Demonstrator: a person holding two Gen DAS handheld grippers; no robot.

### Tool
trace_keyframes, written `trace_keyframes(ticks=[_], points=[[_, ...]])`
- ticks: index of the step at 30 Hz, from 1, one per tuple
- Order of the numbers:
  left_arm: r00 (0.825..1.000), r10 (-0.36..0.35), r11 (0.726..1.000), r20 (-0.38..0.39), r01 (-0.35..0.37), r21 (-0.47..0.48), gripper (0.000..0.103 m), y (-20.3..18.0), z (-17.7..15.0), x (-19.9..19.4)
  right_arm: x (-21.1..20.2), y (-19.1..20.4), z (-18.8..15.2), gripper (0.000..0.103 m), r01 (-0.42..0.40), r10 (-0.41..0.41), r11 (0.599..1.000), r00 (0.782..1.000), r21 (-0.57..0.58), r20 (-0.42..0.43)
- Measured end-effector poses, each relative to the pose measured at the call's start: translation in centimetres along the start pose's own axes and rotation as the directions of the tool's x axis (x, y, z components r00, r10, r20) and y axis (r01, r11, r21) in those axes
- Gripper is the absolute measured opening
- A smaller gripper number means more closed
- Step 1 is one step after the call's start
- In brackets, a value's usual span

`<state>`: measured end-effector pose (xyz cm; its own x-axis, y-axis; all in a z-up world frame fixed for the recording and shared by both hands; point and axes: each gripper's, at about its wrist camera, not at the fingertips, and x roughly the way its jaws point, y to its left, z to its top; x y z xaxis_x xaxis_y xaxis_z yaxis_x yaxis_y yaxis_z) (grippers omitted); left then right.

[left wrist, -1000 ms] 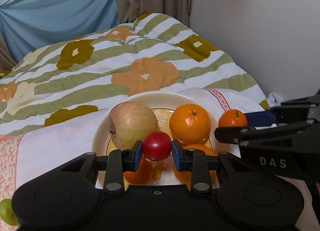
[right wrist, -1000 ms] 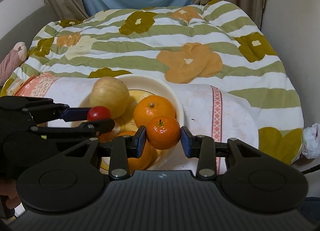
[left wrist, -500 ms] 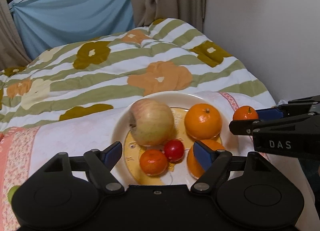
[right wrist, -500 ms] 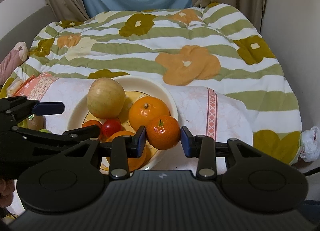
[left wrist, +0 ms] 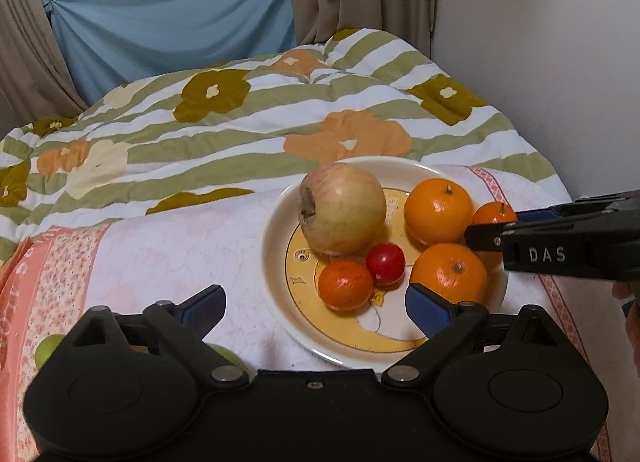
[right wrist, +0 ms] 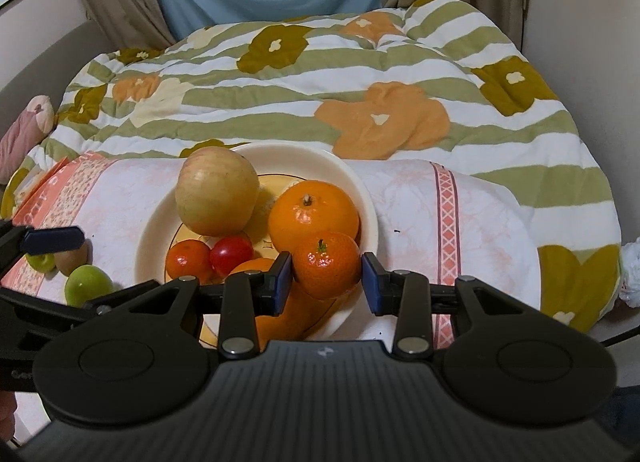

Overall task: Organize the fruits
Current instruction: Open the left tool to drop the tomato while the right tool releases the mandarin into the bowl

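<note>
Jaws of left gripper [left wrist: 314, 304] opening, empty.

Plate [left wrist: 280, 222]: on cloth [left wrist: 160, 254], near quilt [left wrist: 240, 130].
Apple [left wrist: 342, 208]: far left in plate.
Tomato [left wrist: 385, 263]: near apple, between mandarin [left wrist: 346, 289] and orange [left wrist: 450, 272].

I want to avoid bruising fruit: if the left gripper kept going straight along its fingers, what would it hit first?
Probably the plate's near rim, then the small mandarin beside the cherry tomato. The left gripper's jaws are opening, nothing between them; depth is uncertain.
</note>
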<state>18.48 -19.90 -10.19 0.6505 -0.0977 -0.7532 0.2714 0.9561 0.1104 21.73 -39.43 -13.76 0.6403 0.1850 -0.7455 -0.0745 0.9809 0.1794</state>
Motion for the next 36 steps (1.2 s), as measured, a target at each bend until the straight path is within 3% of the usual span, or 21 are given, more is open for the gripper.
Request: trace_keyframes(ticks=[4, 6, 8, 23, 36], points=[[1.000, 0.005, 1.000, -0.007, -0.005, -0.002, 0.099, 0.0, -0.4, 0.0, 0.2, -0.1, -0.1, 0.061, 0.009, -0.009, 1.000, 1.000, -0.011, 0.004], [1.000, 0.006, 1.000, -0.011, -0.006, -0.005, 0.099, 0.0, -0.5, -0.1, 0.1, -0.1, 0.0, 0.083, 0.039, -0.039, 0.999, 0.999, -0.020, 0.008], [1.000, 0.008, 1.000, -0.015, -0.008, -0.007, 0.099, -0.1, -0.7, -0.1, -0.2, -0.3, -0.1, 0.099, 0.048, -0.048, 0.999, 0.999, -0.013, 0.020], [0.999, 0.037, 0.998, 0.009, -0.037, -0.048, 0.099, 0.9, -1.1, -3.8, -4.0, 0.8, -0.2, 0.100, 0.038, -0.036, 0.999, 0.998, -0.033, 0.055], [0.998, 0.018, 0.993, 0.061, -0.011, -0.115, 0.099, 5.8, -3.9, -11.0, -11.3, 6.3, -1.4, 0.103, 0.091, -0.088, 0.996, 0.985, -0.012, 0.152]])
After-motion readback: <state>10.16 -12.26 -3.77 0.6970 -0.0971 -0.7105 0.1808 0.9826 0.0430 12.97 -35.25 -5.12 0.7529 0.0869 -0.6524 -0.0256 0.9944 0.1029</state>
